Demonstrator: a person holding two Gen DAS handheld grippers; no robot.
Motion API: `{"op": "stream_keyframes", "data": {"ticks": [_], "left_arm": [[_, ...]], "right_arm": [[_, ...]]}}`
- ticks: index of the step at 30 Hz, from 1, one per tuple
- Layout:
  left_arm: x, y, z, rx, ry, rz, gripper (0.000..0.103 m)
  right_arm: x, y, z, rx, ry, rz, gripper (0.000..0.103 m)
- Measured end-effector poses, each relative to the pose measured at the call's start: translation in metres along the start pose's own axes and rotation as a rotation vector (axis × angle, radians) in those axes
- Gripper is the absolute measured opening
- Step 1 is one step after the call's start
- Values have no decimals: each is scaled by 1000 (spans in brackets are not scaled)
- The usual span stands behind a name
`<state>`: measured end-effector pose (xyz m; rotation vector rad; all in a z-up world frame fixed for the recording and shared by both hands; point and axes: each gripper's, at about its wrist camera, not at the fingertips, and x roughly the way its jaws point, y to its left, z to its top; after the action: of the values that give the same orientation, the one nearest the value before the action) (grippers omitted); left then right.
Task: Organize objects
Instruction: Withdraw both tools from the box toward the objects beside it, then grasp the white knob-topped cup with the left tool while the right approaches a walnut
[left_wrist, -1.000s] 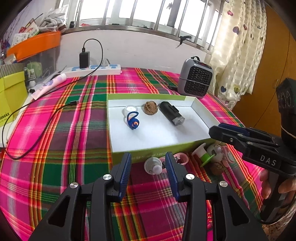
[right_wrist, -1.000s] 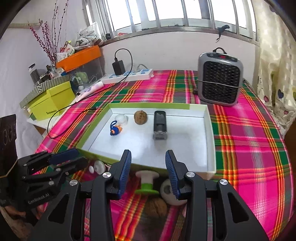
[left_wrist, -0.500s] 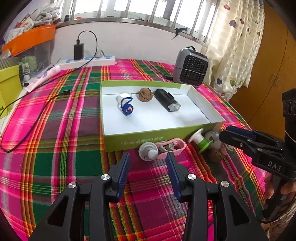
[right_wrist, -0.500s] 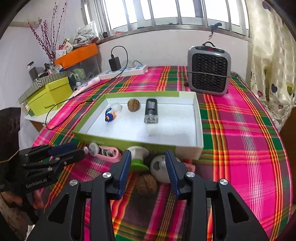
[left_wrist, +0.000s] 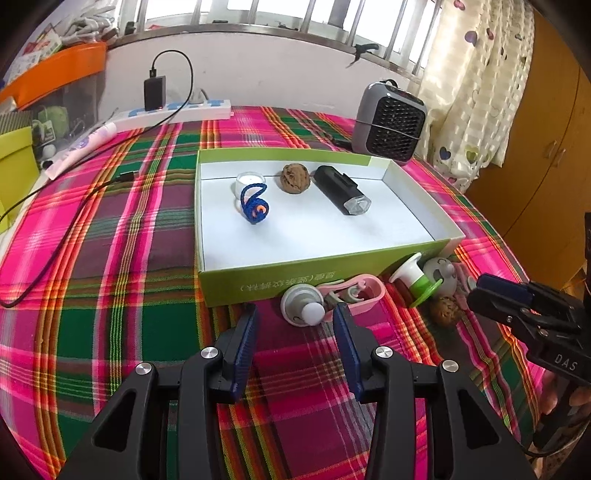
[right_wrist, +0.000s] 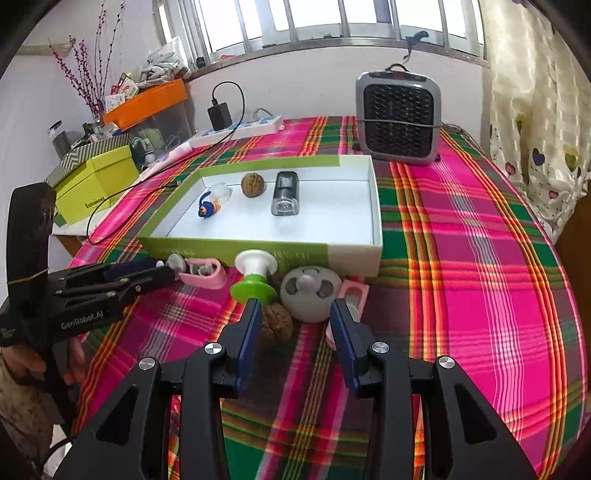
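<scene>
Against the near wall of the shallow green-walled, white-floored cardboard box (left_wrist: 236, 288) on the plaid-clothed worktop (left_wrist: 110, 295), the left hand-held gripper (left_wrist: 295, 328) has just been opening its jaws, which stand apart and empty before a small grey-and-white round knob (left_wrist: 304, 306) on a pink plastic clip (left_wrist: 364, 291). Further right along that wall stand a white-and-green plastic spool (right_wrist: 255, 277) and a grey round mini fan (right_wrist: 310, 291). There the right hand-held gripper (right_wrist: 295, 325), jaws apart and gripping nothing, hovers at a brown walnut (right_wrist: 275, 325).

Barred window (right_wrist: 332, 22) bright with daylight, white wall (left_wrist: 266, 74), heart-print curtain (left_wrist: 476, 92), wooden cabinet (left_wrist: 546, 147)
</scene>
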<state>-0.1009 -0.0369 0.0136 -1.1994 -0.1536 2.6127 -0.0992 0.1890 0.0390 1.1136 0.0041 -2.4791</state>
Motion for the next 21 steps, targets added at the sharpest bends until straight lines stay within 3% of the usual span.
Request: {"op": "stream_keyframes", "data": {"ticks": [21], "left_arm": [[8, -2, 4, -5, 11, -17, 40]], "right_arm": [[17, 27, -6, -100, 48, 42, 40]]}}
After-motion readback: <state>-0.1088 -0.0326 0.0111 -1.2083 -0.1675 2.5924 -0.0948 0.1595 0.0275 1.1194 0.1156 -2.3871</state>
